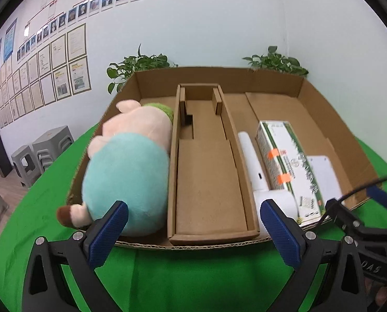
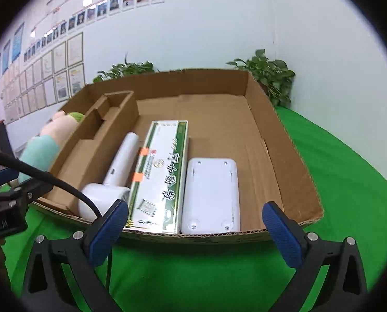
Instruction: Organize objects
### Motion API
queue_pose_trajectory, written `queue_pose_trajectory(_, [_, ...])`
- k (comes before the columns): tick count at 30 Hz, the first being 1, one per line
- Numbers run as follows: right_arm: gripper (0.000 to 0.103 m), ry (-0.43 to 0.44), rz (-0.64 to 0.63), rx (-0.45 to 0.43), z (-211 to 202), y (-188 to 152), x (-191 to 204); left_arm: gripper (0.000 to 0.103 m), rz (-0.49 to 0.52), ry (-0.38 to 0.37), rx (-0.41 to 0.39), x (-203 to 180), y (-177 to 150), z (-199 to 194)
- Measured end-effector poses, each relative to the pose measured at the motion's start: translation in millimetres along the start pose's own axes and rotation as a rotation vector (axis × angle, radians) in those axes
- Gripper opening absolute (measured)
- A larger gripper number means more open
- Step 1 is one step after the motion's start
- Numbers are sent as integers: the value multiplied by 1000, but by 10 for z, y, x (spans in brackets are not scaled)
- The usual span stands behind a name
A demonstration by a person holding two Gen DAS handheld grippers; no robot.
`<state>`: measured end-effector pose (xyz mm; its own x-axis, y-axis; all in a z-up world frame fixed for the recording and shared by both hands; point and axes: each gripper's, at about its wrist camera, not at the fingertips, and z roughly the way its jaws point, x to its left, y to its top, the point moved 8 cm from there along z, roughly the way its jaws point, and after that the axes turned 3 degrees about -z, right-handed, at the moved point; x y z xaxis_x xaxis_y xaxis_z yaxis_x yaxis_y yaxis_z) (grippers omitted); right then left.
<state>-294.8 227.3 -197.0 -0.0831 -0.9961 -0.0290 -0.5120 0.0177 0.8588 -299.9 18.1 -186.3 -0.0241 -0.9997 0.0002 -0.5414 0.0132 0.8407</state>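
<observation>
Resting plush toy [image 1: 126, 171], corrugated cardboard tray [image 1: 219, 78]

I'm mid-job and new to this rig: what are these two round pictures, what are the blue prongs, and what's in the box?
Each picture comes from a fisheye camera on a hand-held gripper, looking along its two blue fingers. One shows the left gripper, the other the right gripper. Both are open and hold nothing. On the green cloth lies a cardboard box. In it, left to right: a plush toy, a bare cardboard insert, a white hair dryer, a green-and-white carton and a white device.
</observation>
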Motion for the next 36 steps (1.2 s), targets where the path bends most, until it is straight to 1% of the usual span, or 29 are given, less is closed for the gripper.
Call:
queue_pose_trajectory(1, [102, -5, -2, -1, -10, 4, -15, 102, 12, 22, 10, -10, -31, 53])
queue_pose_trajectory(2, [102, -6, -4, -4, -9, 11, -26, 103, 38, 46, -1, -16, -69, 89])
queue_pose_trajectory(4, [103, -9, -16, 18, 26, 1, -19, 103, 43, 50, -28, -38, -75, 89])
queue_pose_trajectory(9, [103, -45, -53, 45, 58, -45, 23, 103, 22, 44, -27, -31, -97, 108])
queue_pose_trajectory(36, [103, -45, -54, 49, 94, -66, 23, 103, 22, 37, -21, -33, -71, 124])
